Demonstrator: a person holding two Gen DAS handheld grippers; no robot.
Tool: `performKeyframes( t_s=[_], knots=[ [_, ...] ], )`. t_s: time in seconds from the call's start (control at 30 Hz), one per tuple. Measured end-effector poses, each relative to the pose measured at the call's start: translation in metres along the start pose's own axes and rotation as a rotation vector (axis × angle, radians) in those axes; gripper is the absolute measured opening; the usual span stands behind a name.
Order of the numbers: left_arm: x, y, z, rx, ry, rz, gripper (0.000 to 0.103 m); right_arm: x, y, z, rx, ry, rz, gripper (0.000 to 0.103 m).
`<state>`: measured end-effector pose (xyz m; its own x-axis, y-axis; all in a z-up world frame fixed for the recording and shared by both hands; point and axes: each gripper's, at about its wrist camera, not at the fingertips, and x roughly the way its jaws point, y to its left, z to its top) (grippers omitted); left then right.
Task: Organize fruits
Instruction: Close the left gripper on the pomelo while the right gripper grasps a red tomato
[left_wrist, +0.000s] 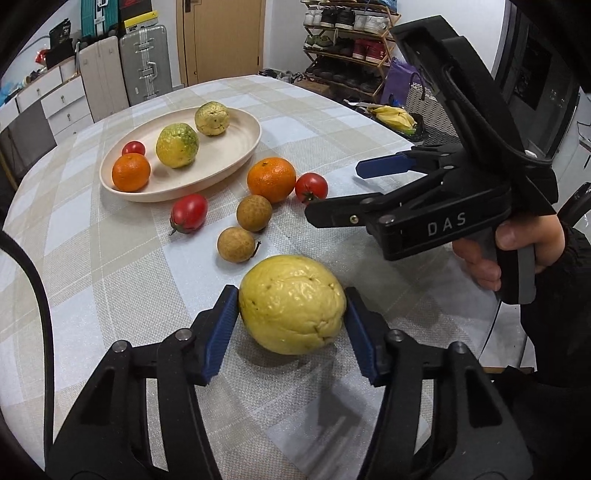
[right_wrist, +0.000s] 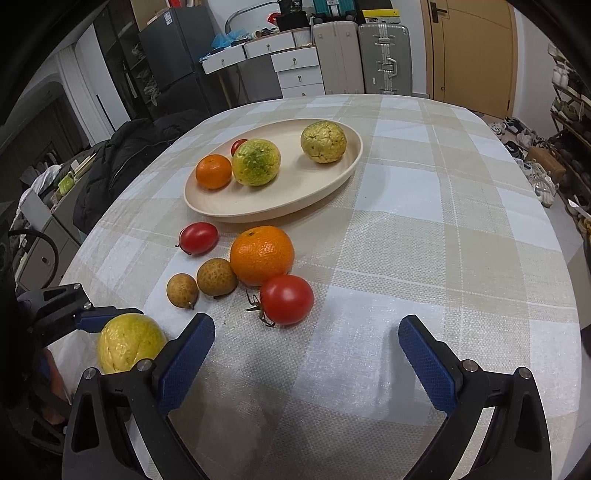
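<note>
A large wrinkled yellow fruit (left_wrist: 291, 302) rests on the checked tablecloth, and my left gripper (left_wrist: 291, 293) is shut on it, one blue pad against each side. My right gripper (right_wrist: 306, 339) is open and holds nothing; it hovers near a tomato (right_wrist: 286, 299). Further back on the cloth lie an orange (left_wrist: 271, 179), a second tomato (left_wrist: 188, 213) and two brown longans (left_wrist: 254, 213). The beige oval plate (left_wrist: 229, 151) holds an orange (left_wrist: 131, 172), a small tomato (left_wrist: 133, 147) and two green-yellow fruits (left_wrist: 177, 145).
A person's hand (left_wrist: 517, 243) grips the right gripper's handle at the table's right side. Beyond the round table stand suitcases (right_wrist: 384, 55), white drawers (right_wrist: 295, 70) and a shoe rack (left_wrist: 347, 44). A dark jacket (right_wrist: 122, 162) lies off the left edge.
</note>
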<state>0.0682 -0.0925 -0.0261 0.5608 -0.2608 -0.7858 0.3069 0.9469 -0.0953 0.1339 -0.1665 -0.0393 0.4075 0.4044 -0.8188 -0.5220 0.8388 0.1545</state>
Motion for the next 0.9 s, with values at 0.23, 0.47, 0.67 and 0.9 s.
performKeyframes(
  t_s=[0.23, 0.47, 0.67, 0.9],
  knots=[
    [-0.010, 0.009, 0.001, -0.050, -0.048, -0.004, 0.054, 0.005, 0.007, 0.001, -0.028, -0.005, 0.013, 0.079],
    [-0.024, 0.030, 0.004, -0.131, -0.114, 0.009, 0.054, 0.007, 0.011, 0.003, -0.041, -0.018, 0.031, 0.060],
    [-0.032, 0.052, 0.005, -0.204, -0.149, 0.053, 0.054, 0.010, 0.017, 0.004, -0.058, -0.020, 0.028, 0.053],
    [-0.036, 0.071, 0.003, -0.263, -0.175, 0.093, 0.054, 0.010, 0.015, 0.005, -0.052, -0.023, 0.009, 0.041]
  ],
)
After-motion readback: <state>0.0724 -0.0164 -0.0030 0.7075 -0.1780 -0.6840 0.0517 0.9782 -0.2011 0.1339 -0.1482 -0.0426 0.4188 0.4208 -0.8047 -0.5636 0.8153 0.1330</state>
